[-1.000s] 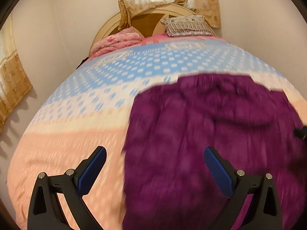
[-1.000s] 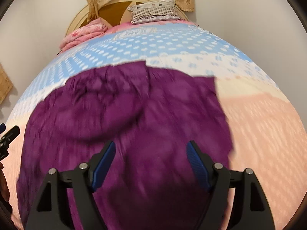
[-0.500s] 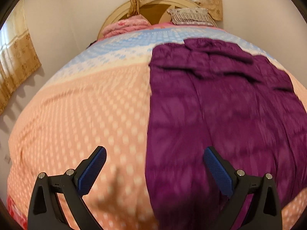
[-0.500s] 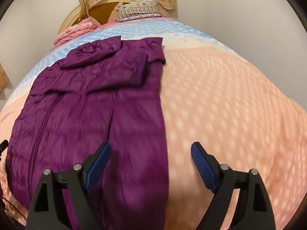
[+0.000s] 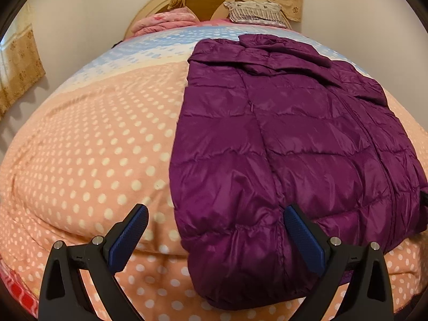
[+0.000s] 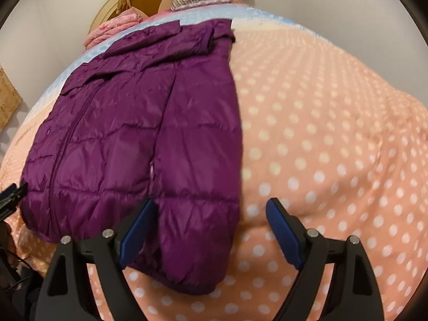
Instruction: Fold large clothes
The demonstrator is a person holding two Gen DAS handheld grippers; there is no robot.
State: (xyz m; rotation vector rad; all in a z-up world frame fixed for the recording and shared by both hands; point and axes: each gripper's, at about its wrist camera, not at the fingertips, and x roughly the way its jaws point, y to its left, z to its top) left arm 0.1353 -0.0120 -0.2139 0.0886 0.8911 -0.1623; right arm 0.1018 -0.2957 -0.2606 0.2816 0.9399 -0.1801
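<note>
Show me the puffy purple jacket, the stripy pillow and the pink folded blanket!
Puffy purple quilted jacket (image 5: 294, 139), left wrist view, middle panel.
Stripy fringed pillow (image 5: 254, 13), left wrist view, front face.
Pink folded blanket (image 6: 112, 30), right wrist view, top fold.

A bed (image 5: 88, 144) covered by a peach quilt with white dots carries everything; toward the far end its cover turns cream, then blue. A purple padded jacket (image 5: 281, 147) lies flat on the quilt, hem at the near edge, collar far. At the headboard end rest a folded pink blanket (image 5: 163, 22) on the left and a striped pillow (image 5: 254, 13) to its right.
</note>
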